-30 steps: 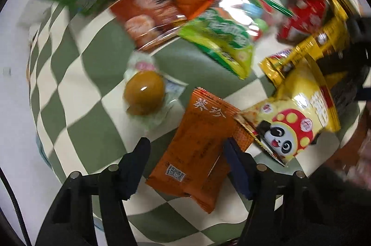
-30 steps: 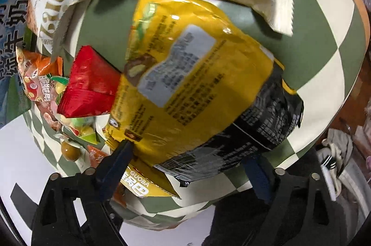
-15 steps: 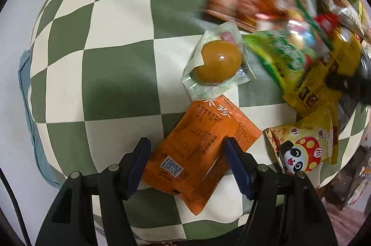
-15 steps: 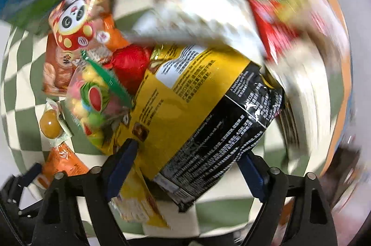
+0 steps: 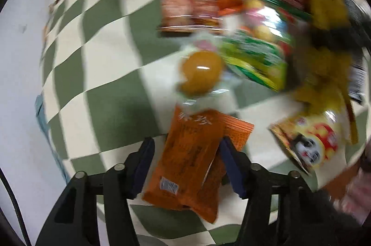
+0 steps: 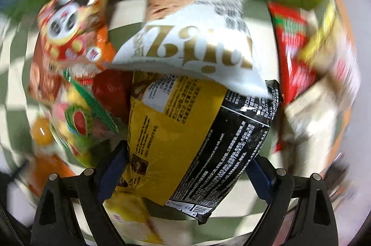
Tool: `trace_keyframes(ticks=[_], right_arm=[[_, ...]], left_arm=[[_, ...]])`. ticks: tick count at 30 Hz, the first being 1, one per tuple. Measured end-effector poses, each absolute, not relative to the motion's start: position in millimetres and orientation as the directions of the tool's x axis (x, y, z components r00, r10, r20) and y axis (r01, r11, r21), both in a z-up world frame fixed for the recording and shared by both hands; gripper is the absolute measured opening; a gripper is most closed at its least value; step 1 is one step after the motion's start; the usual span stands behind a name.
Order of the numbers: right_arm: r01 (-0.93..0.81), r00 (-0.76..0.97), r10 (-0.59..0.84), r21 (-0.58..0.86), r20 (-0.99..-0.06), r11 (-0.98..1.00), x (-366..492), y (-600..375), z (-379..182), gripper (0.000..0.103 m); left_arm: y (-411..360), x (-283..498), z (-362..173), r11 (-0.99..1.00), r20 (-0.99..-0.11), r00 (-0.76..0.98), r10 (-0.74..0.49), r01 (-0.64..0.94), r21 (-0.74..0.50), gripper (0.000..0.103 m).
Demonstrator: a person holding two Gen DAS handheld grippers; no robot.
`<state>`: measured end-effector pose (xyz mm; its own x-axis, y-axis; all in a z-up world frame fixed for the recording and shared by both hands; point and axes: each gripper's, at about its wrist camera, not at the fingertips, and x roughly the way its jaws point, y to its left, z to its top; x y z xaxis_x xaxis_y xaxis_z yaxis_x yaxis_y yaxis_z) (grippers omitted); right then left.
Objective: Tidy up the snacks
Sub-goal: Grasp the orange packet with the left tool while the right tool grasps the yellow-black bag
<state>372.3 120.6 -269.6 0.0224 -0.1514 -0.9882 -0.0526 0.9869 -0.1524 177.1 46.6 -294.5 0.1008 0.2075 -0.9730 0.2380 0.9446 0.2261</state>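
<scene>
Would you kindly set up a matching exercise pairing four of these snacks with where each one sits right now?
Things:
1. orange packet
2. yellow-and-black bag
3. white bag
4. egg pack

Places:
a. lying over the yellow-and-black bag's far end
b. between the left gripper's fingers
c. on the checkered cloth just beyond the orange packet
d. between the right gripper's fingers

Pairs: 1-b, 2-d, 3-a, 4-c

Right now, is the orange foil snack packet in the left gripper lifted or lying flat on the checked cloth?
Cannot tell for certain. The orange foil snack packet sits between the left gripper fingers, right one touching; blur hides any gap above the checked cloth.
</scene>
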Motion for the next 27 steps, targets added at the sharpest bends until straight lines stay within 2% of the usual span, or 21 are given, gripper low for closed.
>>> trace_keyframes(ticks=[2,5,8,11,13,18,20,21,22,23,27], right_arm=[[-0.148,0.038,-0.203,-0.206,-0.978,0.967,370,128,-267,0.095],[-0.291,0.046,-0.267,-0.268,-0.963,0.918,361,136,-270,0.095],[-0.325,0.027,-0.257,-0.252,-0.966,0.912,354,132,-275,0.097],[-0.251,0.001,-0.182,-0.177,-0.983,0.952,353,110,-281,0.099],[-0.198,-0.009,-0.138,-0.133,-0.99,0.971,349,98,-278,0.099],[0.0,-0.039,-0.042,-0.042,-0.998,0.999,342,67,-285,0.099],[0.154,-0.048,0.011,0.004,-0.999,0.988,342,46,-295,0.098],[0.203,-0.03,0.015,0.009,-0.999,0.979,340,39,-297,0.093],[0.214,-0.015,0.006,0.002,-1.0,0.977,340,34,-297,0.09],[0.204,-0.004,-0.005,-0.005,-1.0,0.979,339,31,-297,0.089],[0.074,-0.012,-0.083,-0.084,-0.996,0.994,312,33,-292,0.089]], left_arm=[[68,187,-294,0.97,-0.976,0.086,0.199,0.126,0.209,0.055],[105,205,-293,0.991,-0.993,0.041,0.115,-0.077,0.111,0.055],[127,217,-295,0.98,-1.0,0.0,0.005,-0.201,0.005,0.055],[127,221,-287,0.975,-0.997,-0.016,-0.078,-0.209,-0.073,0.055],[118,221,-282,0.981,-0.996,-0.025,-0.091,-0.173,-0.085,0.057],[76,225,-301,0.999,-0.995,-0.093,0.039,-0.012,0.04,0.061],[68,225,-311,0.997,-0.992,-0.093,0.079,-0.013,0.081,0.061],[66,227,-310,0.996,-0.994,-0.078,0.075,-0.037,0.078,0.06],[64,229,-308,0.996,-0.996,-0.066,0.061,-0.055,0.065,0.059],[70,225,-300,0.996,-0.998,-0.051,0.042,-0.076,0.046,0.052],[59,249,-276,0.988,-1.0,0.006,0.02,-0.151,0.019,0.046]])
